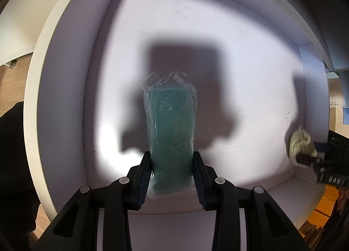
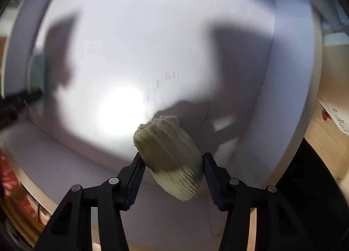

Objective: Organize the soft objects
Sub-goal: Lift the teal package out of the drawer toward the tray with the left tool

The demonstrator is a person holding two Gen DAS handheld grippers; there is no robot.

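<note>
My left gripper (image 1: 172,172) pinched one teal sponge in clear plastic wrap (image 1: 171,133) inside the white box (image 1: 65,98). My right gripper (image 2: 172,172) clamped one blurred, ribbed olive knitted bundle (image 2: 170,155) there.

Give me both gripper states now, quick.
Left gripper: shut on the teal sponge in clear plastic wrap.
Right gripper: shut on the pale green ribbed knit bundle.

Inside the box (image 1: 65,59), the wrapped sponge (image 1: 172,133) sits left of the knitted bundle (image 1: 302,145), well apart
</note>
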